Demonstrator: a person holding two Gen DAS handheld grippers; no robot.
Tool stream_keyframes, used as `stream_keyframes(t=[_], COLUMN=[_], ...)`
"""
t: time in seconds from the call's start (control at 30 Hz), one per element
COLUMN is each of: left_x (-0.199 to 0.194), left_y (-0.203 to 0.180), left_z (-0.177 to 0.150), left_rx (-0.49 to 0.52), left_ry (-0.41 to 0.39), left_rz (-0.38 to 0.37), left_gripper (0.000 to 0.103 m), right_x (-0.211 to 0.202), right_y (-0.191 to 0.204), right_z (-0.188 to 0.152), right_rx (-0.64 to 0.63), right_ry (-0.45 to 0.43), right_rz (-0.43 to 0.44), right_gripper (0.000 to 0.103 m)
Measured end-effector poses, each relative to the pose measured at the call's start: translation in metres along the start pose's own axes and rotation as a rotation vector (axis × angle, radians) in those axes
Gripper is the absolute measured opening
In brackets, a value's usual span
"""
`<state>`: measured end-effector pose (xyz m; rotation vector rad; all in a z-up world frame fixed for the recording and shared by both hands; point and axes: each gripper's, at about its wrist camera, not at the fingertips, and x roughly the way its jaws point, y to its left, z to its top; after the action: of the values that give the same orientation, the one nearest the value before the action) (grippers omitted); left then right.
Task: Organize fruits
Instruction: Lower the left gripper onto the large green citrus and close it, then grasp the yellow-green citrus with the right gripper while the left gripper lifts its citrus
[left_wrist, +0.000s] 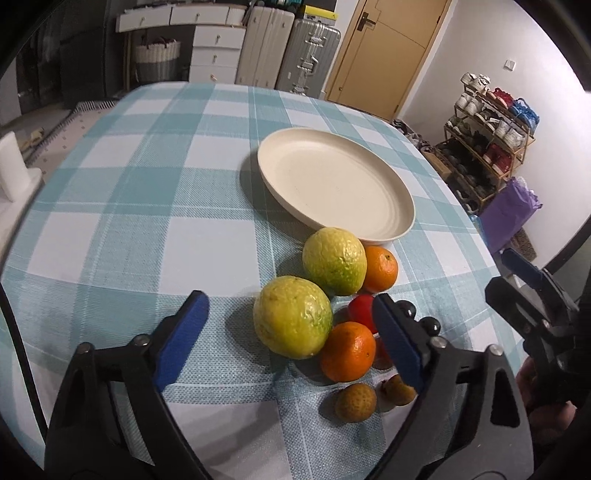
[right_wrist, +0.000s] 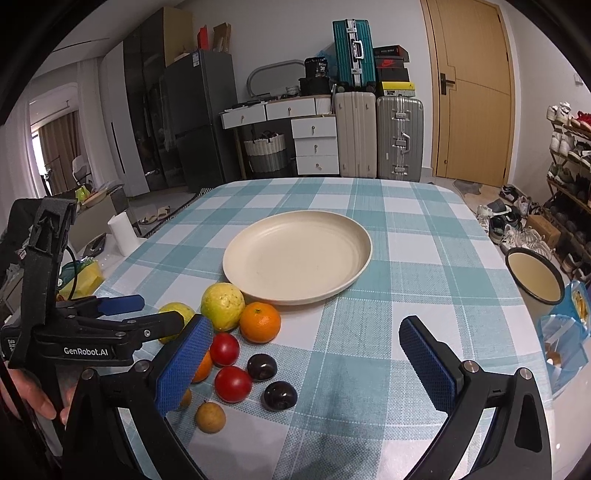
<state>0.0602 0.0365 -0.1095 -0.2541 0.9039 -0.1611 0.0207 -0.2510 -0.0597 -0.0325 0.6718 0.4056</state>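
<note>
A cream plate (left_wrist: 388, 218) (right_wrist: 354, 280) stands empty on the checked tablecloth. In front of it lies a cluster of fruit: two yellow-green guavas (left_wrist: 292, 316) (right_wrist: 222, 305), two oranges (left_wrist: 347, 351) (right_wrist: 260, 322), two red tomatoes (right_wrist: 233, 384), two dark plums (right_wrist: 279, 396) and small brown longans (left_wrist: 355, 401) (right_wrist: 210, 417). My left gripper (left_wrist: 291, 341) is open, its fingers on either side of the near guava and orange. My right gripper (right_wrist: 306, 362) is open and empty, just right of the cluster.
A cream enamel mug (right_wrist: 535, 284) and a blue snack bag (right_wrist: 565, 325) sit at the table's right edge. A white roll (right_wrist: 122, 232) stands off the left edge. Suitcases, drawers and a shoe rack (left_wrist: 491, 147) stand beyond the table.
</note>
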Motion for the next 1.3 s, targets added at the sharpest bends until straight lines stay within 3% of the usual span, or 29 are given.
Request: stream_keyframes(t=[0.13, 0.43, 0.53, 0.87, 1.3], left_x=[0.012, 0.032, 0.034, 0.032, 0.019], left_y=[0.008, 0.023, 0.03, 0.041, 0.069], left_z=[0.001, 0.005, 0.006, 0.01, 0.006], left_rx=[-0.036, -0.087, -0.116, -0.127, -0.165], left_ry=[0.045, 0.096, 0.105, 0.101, 0.097], left_rz=[-0.078, -0.187, -0.236, -0.261, -0.286], left_gripper=[0.08, 0.045, 0.045, 0.045, 0.045], right_x=[0.007, 0.019, 0.022, 0.032, 0.052], right_y=[-0.001, -0.001, 0.0, 0.004, 0.045], right_z=[-0.001, 0.003, 0.004, 0.01, 0.025], right_rx=[0.001, 0.0, -0.002, -0.006, -0.071], right_ry=[0.012, 0.031, 0.037, 0.054, 0.099], right_rz=[0.0, 0.0, 0.0, 0.009, 0.126], right_gripper=[0.103, 0.103, 0.103, 0.103, 0.103])
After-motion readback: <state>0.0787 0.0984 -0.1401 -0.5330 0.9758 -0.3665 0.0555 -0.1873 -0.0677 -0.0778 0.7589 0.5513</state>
